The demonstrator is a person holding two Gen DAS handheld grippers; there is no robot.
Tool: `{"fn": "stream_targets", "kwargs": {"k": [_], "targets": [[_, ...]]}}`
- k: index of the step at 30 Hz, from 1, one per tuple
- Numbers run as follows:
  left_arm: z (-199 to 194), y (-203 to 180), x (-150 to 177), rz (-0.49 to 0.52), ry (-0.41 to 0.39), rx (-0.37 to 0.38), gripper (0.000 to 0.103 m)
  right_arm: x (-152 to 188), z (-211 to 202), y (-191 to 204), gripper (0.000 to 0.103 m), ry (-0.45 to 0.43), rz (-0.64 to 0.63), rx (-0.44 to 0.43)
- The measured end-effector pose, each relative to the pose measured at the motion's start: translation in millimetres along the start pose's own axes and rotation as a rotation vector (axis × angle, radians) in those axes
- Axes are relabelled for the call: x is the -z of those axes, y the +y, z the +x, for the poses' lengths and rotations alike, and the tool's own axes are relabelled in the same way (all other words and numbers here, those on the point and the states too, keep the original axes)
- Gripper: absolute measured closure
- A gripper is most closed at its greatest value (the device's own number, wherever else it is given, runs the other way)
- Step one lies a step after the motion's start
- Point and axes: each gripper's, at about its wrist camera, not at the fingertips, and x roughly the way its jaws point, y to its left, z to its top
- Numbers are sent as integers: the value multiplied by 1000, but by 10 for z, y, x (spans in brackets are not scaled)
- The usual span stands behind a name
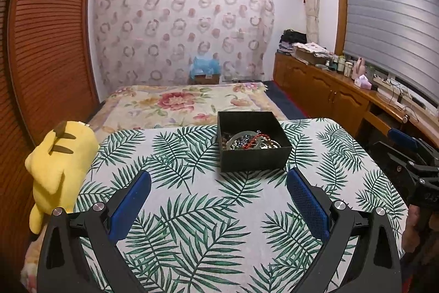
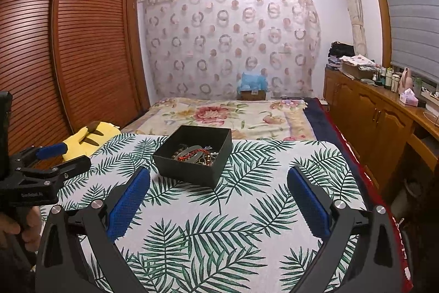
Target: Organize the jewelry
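A black open box (image 1: 253, 155) stands on the leaf-print table (image 1: 192, 210), holding a tangle of jewelry (image 1: 249, 140): bead strings, a red cord bracelet, a grey bangle. My left gripper (image 1: 219, 177) is open and empty, just short of the box. In the right wrist view the box (image 2: 193, 169) and its jewelry (image 2: 196, 154) lie ahead, left of centre. My right gripper (image 2: 219, 177) is open and empty, hovering over the table near the box. The left gripper also shows there at the left edge (image 2: 52, 155); the right one shows in the left view (image 1: 408, 155).
A yellow plush toy (image 1: 57, 169) lies at the table's left edge. A bed with a floral blanket (image 1: 178, 103) is behind the table. A wooden wardrobe (image 2: 68, 45) stands left, a wooden counter with bottles (image 1: 343, 78) right.
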Motion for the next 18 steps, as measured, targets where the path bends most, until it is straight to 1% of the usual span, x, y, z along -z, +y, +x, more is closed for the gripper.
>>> {"fn": "stream_targets", "kwargs": {"k": [18], "targets": [[-33, 2, 11, 4, -5, -4, 8, 4, -5, -5, 2, 0, 2, -1]]}}
